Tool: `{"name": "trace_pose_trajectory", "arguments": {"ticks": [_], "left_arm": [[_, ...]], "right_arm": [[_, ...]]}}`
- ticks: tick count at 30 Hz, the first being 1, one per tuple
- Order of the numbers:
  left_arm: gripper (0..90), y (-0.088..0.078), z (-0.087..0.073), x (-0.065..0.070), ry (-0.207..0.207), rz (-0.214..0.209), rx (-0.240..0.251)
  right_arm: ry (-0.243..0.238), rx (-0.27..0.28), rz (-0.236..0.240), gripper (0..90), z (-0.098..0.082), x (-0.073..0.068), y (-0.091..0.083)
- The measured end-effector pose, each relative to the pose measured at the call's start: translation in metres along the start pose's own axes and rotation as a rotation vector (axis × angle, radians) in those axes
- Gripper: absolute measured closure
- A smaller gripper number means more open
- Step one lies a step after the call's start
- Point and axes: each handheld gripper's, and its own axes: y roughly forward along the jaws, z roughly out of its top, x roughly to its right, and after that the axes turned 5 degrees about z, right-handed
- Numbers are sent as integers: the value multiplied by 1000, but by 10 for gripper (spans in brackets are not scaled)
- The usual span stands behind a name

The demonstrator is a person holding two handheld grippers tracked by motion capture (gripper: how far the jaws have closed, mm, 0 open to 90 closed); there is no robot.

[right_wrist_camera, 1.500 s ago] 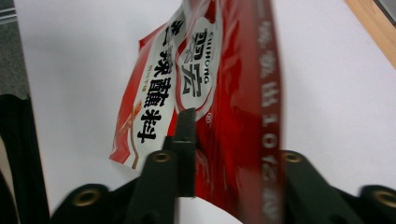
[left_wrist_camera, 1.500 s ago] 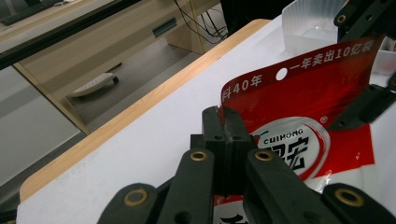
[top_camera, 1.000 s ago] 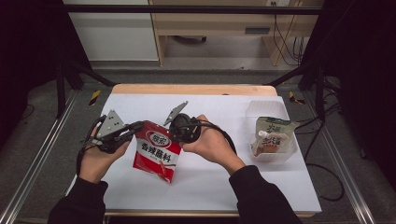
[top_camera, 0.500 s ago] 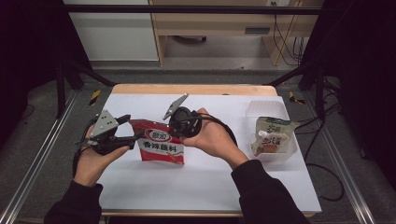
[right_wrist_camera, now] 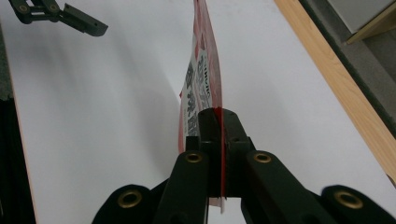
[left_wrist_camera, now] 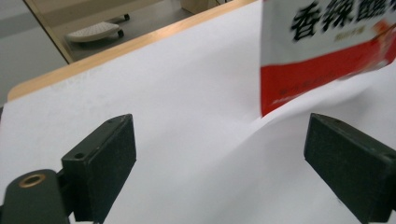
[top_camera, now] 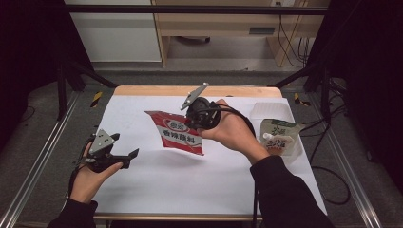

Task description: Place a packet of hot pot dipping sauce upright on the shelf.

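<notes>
Hovering low over the white table [top_camera: 157, 190], nearer the person than the red sauce packet [top_camera: 178, 134], the left gripper [top_camera: 127, 156] had just been opening and stood released, nothing between its jaws. The packet hung beyond it and to its right, long axis slanting down toward the person, clenched at its far edge by the right gripper [top_camera: 192, 124]. Right of the packet, a spouted pouch [top_camera: 276, 138] sat in a clear tub.

I see a table [top_camera: 142, 204] with a white top and a bare wooden strip along its far edge. Near the right edge sits a clear plastic container [top_camera: 271, 110], and a pale green spouted pouch [top_camera: 278, 137] stands in it, leaning toward the near side. The rest of the white surface I can see is plain, from the left edge across to the near edge.
</notes>
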Motion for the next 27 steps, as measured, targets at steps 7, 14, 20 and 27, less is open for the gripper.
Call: {"name": "trace_pose_trajectory", "arguments": {"ticks": [7,14,20,27], "left_arm": [[61,8,-22,1,10,27,-40],[59,10,-28,-2,2,42,-54],[56,11,-32,-6,10,44,-72],[56,15,-33,-9,0,39,-84]], "right_arm": [[-6,-13,-18,900,-5,8,-13],[-3,-1,-43,900,-7,20,-33],[15,22,-44,900,-11,36,-45],[33,26,-28,900,-21,52,-50]]}}
